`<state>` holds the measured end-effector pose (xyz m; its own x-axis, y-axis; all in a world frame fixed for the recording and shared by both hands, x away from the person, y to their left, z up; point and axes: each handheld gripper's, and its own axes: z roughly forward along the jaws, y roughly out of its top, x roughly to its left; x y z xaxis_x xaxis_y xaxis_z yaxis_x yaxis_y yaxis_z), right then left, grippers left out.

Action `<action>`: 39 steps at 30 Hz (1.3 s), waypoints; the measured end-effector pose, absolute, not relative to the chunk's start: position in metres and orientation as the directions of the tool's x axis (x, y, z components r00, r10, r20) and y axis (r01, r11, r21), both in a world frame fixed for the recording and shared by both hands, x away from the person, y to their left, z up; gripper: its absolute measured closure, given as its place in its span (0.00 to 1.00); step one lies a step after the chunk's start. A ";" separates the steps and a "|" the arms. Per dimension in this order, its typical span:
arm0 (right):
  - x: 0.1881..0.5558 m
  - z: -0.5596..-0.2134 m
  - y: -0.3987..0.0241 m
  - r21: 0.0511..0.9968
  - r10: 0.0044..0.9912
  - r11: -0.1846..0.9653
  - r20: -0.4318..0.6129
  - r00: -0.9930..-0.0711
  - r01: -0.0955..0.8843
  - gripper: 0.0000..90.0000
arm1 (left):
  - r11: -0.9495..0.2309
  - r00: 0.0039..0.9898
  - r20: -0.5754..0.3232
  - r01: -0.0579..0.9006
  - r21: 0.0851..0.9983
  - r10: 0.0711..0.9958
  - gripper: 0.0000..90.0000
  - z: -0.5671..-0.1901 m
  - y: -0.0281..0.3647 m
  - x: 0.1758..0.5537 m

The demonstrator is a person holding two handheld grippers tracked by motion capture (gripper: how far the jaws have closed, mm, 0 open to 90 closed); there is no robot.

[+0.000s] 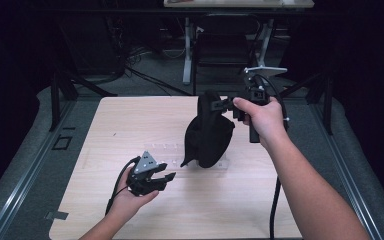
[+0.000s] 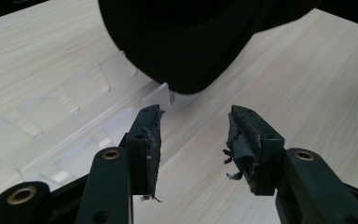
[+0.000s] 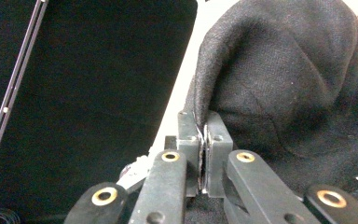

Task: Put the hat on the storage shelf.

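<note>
A black cloth item [image 1: 207, 132] hangs above the middle of the wooden table [image 1: 125, 120], its lower end over a clear plastic rack [image 1: 166, 148]. My right gripper [image 1: 228, 104] is shut on a fold at the cloth's top edge; the right gripper view shows the jaws pinched on that fold [image 3: 200, 123] of black fabric [image 3: 284, 79]. My left gripper [image 1: 166, 179] is lower and to the left, just above the table, open with nothing between its jaws. In the left gripper view the open jaws [image 2: 195, 126] point at the cloth's bottom [image 2: 182, 42] and the rack [image 2: 74, 107].
Bare wood lies in front of and to the right of the rack. The table stands on grey flooring with metal rails [image 1: 25, 170] on both sides. A desk frame with white legs [image 1: 187, 50] stands behind. The right gripper's cable [image 1: 275, 200] hangs below the forearm.
</note>
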<state>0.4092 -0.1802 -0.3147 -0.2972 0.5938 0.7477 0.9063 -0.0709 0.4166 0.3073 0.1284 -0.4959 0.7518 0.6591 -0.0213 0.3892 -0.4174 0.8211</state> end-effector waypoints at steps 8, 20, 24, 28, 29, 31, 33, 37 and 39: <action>0.409 -0.317 -0.180 0.415 0.582 -0.082 0.758 -0.295 0.906 0.97 | -0.441 0.764 0.003 0.369 0.818 0.645 0.65 -0.492 0.109 0.313; 0.409 -0.317 -0.180 0.417 0.573 -0.090 0.764 -0.296 0.904 0.97 | -0.458 0.771 0.058 0.314 0.832 0.635 0.75 -0.485 0.088 0.315; 0.409 -0.318 -0.179 0.418 0.570 -0.089 0.766 -0.298 0.904 0.97 | -0.461 0.771 0.072 0.300 0.835 0.633 0.76 -0.482 0.081 0.317; 0.410 -0.318 -0.179 0.419 0.568 -0.090 0.767 -0.299 0.903 0.97 | -0.458 0.775 0.072 0.293 0.839 0.628 0.77 -0.478 0.078 0.319; 0.410 -0.318 -0.179 0.420 0.567 -0.090 0.767 -0.300 0.903 0.97 | -0.457 0.774 0.070 0.295 0.839 0.629 0.78 -0.477 0.077 0.319; 0.410 -0.318 -0.179 0.419 0.566 -0.091 0.768 -0.300 0.903 0.97 | -0.456 0.776 0.067 0.297 0.839 0.627 0.79 -0.476 0.076 0.320; 0.410 -0.318 -0.179 0.420 0.566 -0.091 0.768 -0.300 0.903 0.97 | -0.449 0.775 0.060 0.299 0.842 0.630 0.80 -0.475 0.075 0.321; 0.409 -0.318 -0.178 0.421 0.565 -0.091 0.768 -0.301 0.902 0.96 | -0.457 0.774 0.068 0.298 0.838 0.630 0.85 -0.474 0.074 0.321; 0.409 -0.317 -0.178 0.425 0.564 -0.090 0.767 -0.306 0.901 0.94 | -0.460 0.770 0.074 0.299 0.836 0.634 0.86 -0.474 0.074 0.320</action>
<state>0.4087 -0.1785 -0.3168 -0.3056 0.5645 0.7668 0.9007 -0.0898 0.4251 0.3204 0.0742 -0.4741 0.7698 0.6341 0.0735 0.2987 -0.4596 0.8364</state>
